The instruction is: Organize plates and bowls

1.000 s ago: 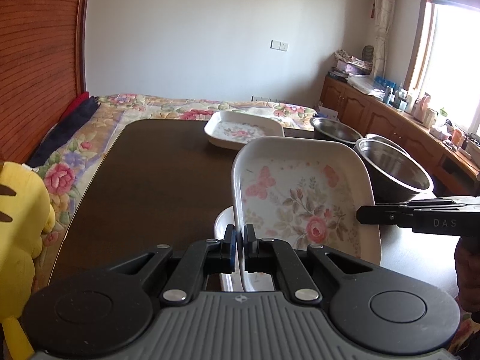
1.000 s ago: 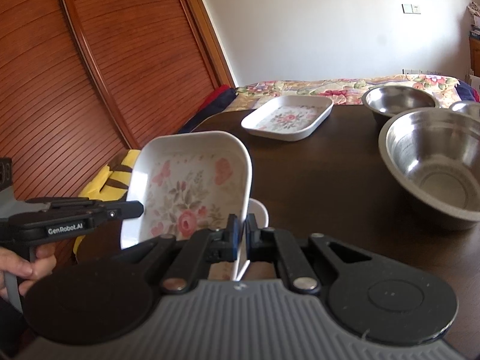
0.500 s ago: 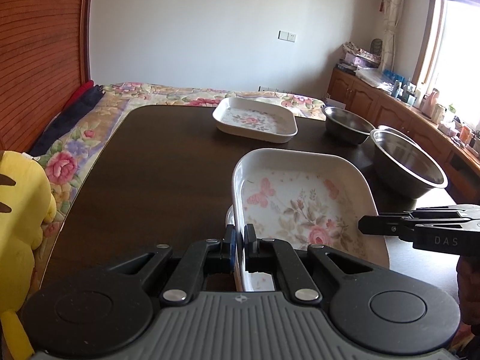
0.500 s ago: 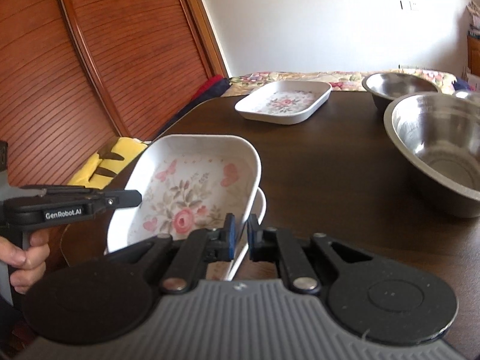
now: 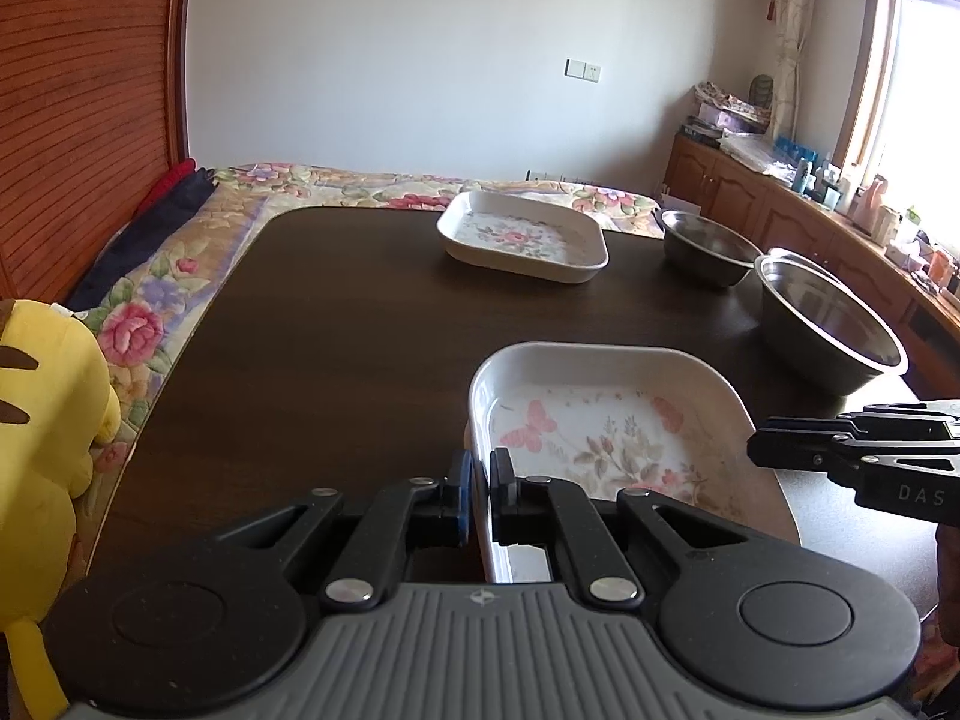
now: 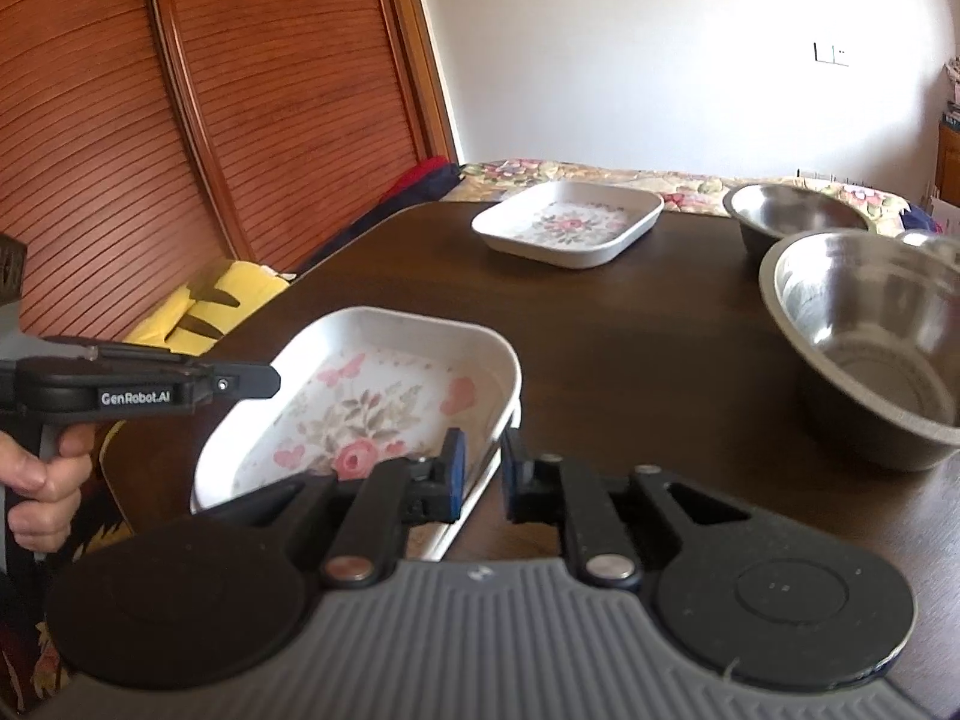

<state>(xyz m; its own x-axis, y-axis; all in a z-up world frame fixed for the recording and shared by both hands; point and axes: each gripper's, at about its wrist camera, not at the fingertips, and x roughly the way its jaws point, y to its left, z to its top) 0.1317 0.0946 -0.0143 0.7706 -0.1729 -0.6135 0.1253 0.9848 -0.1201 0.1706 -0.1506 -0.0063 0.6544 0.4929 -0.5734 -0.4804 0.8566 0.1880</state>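
The right claw [image 6: 479, 474] now stands with its jaws parted, a clear gap on either side of the near right rim of the floral plate [image 6: 366, 402]; a second ago those jaws were pinched tight on that rim. The left claw [image 5: 477, 495] has not let go: its jaws are closed on the plate's left rim. The plate itself, which was tipped up steeply a second ago and half-lowered a moment later, now lies flat and low. A second white rim shows just beneath its right edge in the right wrist view, so it appears nested on another plate of the same kind on the near part of the dark tabletop [image 5: 336, 324].

I judge this stacking step all but finished: one side is released, and the left side only has to open and draw back without dragging the plate askew.

Further out, another floral plate [image 5: 523, 237] sits alone toward the far edge of the tabletop, well apart from the stack. To the right, a large steel bowl [image 6: 870, 336] stands near, with a smaller steel bowl [image 6: 792, 213] behind it. Those, by my reckoning, remain to be gathered.
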